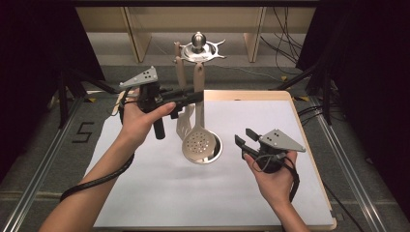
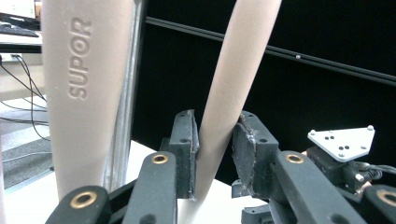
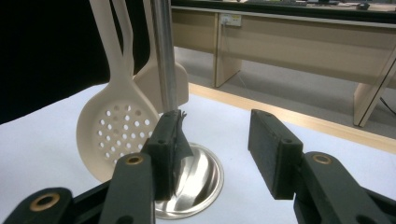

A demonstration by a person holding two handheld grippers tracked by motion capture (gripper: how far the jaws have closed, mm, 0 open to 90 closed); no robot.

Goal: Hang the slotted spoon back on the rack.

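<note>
Jaws of the left gripper [image 2: 215, 144] are clamped on the slim beige handle of the skimmer [image 1: 198, 141], whose round perforated head hangs low over the middle of the tabletop [image 1: 159, 193]. In the left gripper view the handle passes upright and slightly tilted between the two black pads, touching both. In the high view the left gripper [image 1: 193, 96] is held near the far edge of the tabletop, reaching across towards the stand. Just beside the clamped handle hangs a wider beige handle stamped SUPOR, belonging to the spatula [image 1: 185, 121], which sits close behind the skimmer and partly hidden by it. Both utensils hang from the steel rack [image 1: 198, 47], whose pole [image 3: 164, 56] rises between them from a round polished base [image 3: 201, 179] on the tabletop; pole and spatula crowd the skimmer's far side. The right gripper [image 1: 247, 137] is held over the right half of the tabletop, well apart from the rack, its jaws spread wide with nothing between them. In the right gripper view the skimmer's head [image 3: 116, 135] hangs just left of the base, in front of the spatula blade
</note>
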